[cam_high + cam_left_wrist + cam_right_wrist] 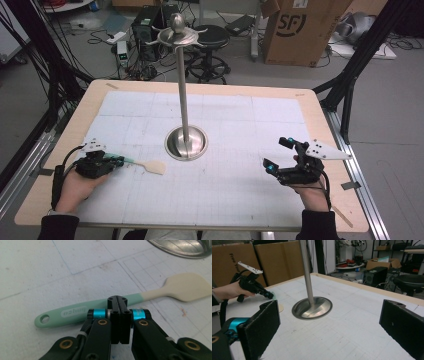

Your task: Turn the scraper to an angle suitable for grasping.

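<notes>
Steel formed the hook stand (185, 142), which rose from a round base at the middle of the white mat (225, 185) on the table (320, 115) in the high view. The left gripper (119, 160) lay low at the mat's left edge, at the handle of the spatula (150, 165), whose cream blade pointed toward the base. The right gripper (279, 155) hovered apart at the right, jaws spread and empty.

In the left gripper view, the left gripper (117, 300) had its jaws pressed together over the mint handle of the spatula (140, 296); whether the handle was pinched between them could not be told.

In the right gripper view, the right gripper (329, 322) stood wide open, facing the hook stand (312, 306).

Judged step: picking up the spatula. Hanging it by its handle hole would probably call for a firm lift next.
</notes>
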Demonstrator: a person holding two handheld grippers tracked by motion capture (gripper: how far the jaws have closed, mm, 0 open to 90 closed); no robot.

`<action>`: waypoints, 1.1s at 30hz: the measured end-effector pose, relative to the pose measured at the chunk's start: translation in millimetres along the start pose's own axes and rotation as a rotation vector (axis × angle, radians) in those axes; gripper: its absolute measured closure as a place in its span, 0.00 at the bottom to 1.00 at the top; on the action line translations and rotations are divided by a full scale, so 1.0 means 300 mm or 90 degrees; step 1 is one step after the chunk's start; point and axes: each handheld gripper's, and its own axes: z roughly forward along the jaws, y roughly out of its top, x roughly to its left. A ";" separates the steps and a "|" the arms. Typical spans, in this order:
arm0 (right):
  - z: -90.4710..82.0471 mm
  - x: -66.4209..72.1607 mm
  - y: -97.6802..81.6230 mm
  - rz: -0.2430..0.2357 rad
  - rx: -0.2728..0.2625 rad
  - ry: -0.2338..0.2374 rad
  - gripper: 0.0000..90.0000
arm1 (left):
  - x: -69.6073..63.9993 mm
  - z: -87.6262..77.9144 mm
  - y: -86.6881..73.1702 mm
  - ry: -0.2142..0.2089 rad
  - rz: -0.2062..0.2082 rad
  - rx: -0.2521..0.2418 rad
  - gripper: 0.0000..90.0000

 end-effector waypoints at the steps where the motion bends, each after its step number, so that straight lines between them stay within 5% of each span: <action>1: 0.000 0.000 -0.001 0.000 0.000 0.002 0.02 | 0.003 0.007 0.003 0.001 0.005 -0.005 1.00; 12: 0.006 0.007 -0.001 -0.004 0.006 0.008 0.02 | 0.003 0.082 0.051 0.018 0.009 -0.032 1.00; 17: 0.000 0.003 0.000 -0.001 0.003 0.006 0.02 | -0.047 0.077 0.075 -0.014 0.021 -0.073 1.00; 18: -0.004 0.002 -0.002 -0.001 0.002 0.004 0.02 | -0.073 0.090 0.087 -0.037 0.020 -0.071 1.00; 24: -0.014 0.001 -0.003 0.001 -0.003 0.006 0.02 | -0.131 0.137 0.120 -0.050 0.032 -0.060 1.00; 30: -0.019 0.008 -0.002 -0.007 -0.008 0.018 0.02 | -0.112 0.185 0.114 -0.067 0.026 -0.033 1.00; 33: -0.019 0.009 -0.002 -0.006 -0.006 0.016 0.02 | -0.126 0.188 0.112 -0.073 0.050 -0.019 1.00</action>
